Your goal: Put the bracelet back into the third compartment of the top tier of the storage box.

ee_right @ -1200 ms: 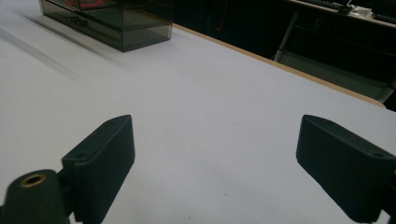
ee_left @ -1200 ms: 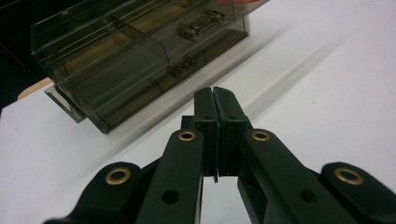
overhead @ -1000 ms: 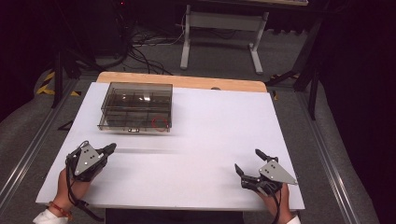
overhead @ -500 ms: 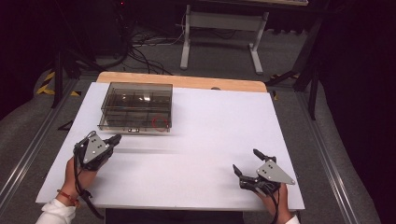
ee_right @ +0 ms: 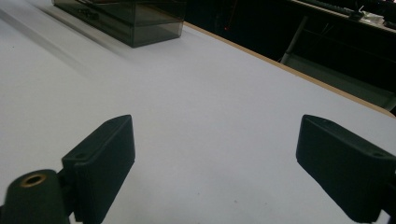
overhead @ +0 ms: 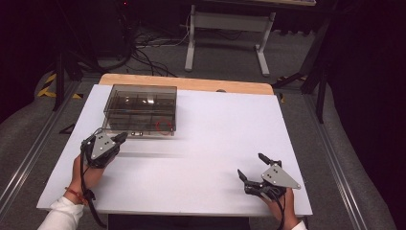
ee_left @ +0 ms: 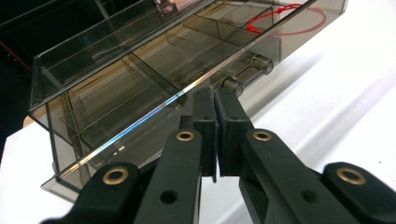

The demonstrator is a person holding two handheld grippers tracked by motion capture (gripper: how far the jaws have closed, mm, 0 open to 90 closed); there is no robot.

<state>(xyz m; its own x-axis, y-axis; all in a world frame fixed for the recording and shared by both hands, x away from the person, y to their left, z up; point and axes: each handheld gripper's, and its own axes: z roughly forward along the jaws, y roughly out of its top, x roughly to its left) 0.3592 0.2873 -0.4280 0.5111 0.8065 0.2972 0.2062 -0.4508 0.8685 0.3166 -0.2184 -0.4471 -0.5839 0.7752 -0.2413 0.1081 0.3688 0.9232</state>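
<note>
**benchrat:** so what step is this? left claw (overhead: 119,138) has its jaws pinched together with nothing between them, nosing up to the front edge of the smoky clear organizer box (overhead: 140,108) at the far left of the counter (overhead: 215,143)

**tinkerer_k:** looks like the approach to me. In the left gripper view the tips sit just short of the latch (ee_left: 246,74) on the box's front wall, apart from it as far as I can tell. My guess is the next move is getting a jaw tip under that latch or the lid edge, which means fine aim and probably spreading the jaws a bit first

**benchrat:** and the right claw (overhead: 250,168)?

**tinkerer_k:** jaws spread wide, empty, parked near the front right of the counter, well apart from the box

**benchrat:** materials?

**tinkerer_k:** hard tinted plastic, glossy, flat rectangular, thin dividers inside, a red loop (overhead: 163,127) in the front right compartment. Slick walls, smooth white counter, so I'd bet it slides if poked without bracing
</note>
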